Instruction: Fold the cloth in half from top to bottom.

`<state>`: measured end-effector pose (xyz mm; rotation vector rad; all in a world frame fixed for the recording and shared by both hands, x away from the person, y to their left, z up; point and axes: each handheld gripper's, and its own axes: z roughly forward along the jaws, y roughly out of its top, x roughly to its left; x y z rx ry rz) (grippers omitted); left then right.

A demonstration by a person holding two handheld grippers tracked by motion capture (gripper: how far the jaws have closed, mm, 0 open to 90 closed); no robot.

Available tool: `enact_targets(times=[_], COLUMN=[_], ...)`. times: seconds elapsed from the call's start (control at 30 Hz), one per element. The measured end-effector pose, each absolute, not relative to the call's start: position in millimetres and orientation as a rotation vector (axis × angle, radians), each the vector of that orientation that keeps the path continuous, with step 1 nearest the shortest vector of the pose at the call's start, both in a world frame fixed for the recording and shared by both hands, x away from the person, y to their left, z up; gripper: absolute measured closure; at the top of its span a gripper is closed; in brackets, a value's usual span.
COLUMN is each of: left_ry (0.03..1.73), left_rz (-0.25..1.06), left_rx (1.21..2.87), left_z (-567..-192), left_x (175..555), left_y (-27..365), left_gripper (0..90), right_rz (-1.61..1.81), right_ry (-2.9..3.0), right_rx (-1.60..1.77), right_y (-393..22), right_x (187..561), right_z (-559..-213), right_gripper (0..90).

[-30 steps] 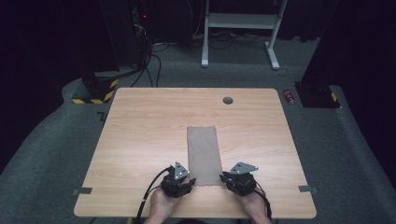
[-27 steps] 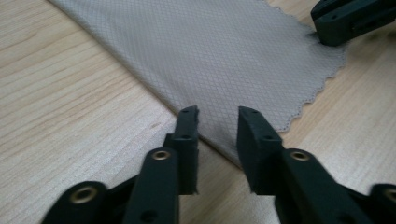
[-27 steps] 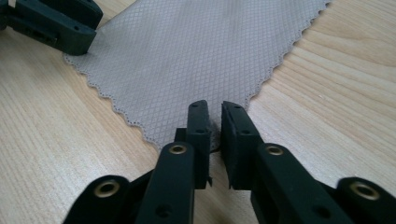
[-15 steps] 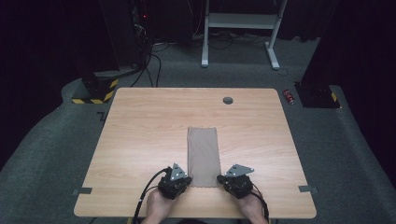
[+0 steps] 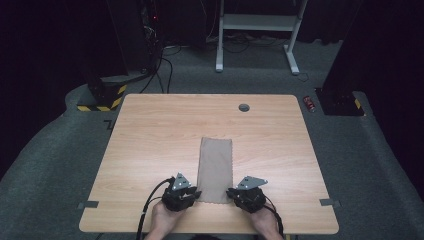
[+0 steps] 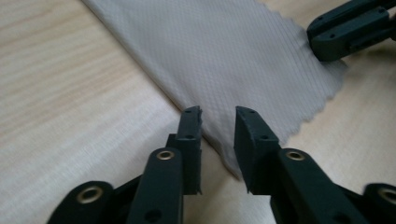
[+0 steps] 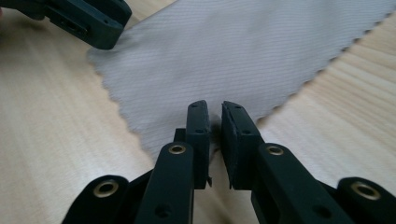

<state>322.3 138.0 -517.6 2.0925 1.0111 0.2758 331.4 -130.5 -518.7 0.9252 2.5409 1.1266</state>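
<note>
A grey-brown rectangular cloth (image 5: 215, 167) lies flat near the middle of the wooden table (image 5: 150, 130), one short zigzag edge toward me. My left gripper (image 5: 187, 194) is at its near left corner. In the left gripper view it (image 6: 218, 116) is open, its jaws straddling the cloth's (image 6: 243, 56) edge. My right gripper (image 5: 239, 195) is at the near right corner. In the right gripper view it (image 7: 215, 112) has its jaws drawn to a narrow slit with the corner of the cloth (image 7: 243, 51) pinched between them. Each gripper view shows the other gripper's jaw tip farther off.
A round cable hole (image 5: 244, 107) sits near the table's far edge. Tape strips (image 5: 88, 204) (image 5: 326, 202) mark the floor beside the near corners. A red can (image 5: 310, 103) lies on the carpet at the right, and a white desk frame (image 5: 260, 25) stands behind.
My right gripper has edged left onto the cloth's near right corner. The left gripper has shifted slightly left. The cloth has not moved.
</note>
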Motion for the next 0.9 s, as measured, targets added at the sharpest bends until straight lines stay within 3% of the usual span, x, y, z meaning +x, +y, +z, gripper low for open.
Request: enact_targets(times=[0.23, 0.53, 0.9], left_ry=[1.07, 1.093, 1.155], left_rz=[0.283, 0.302, 0.296], left_rx=[2.033, 2.076, 2.038], left_z=[-512.5, -506.3, -503.6], left_x=[353.8, 387.5, 430.7], left_y=[138.5, 129.8, 132.1], left_gripper=[59.2, 46.6, 42.4], right_rz=[1.129, 1.16, 1.231], right_ry=[2.492, 2.444, 2.428], right_rx=[1.014, 1.09, 1.203], right_y=[-138.8, -144.7, -147.7], right_x=[348.1, 367.9, 389.5], right_z=[-513.7, -507.6, -520.4], right_gripper=[77.5, 70.9, 65.7])
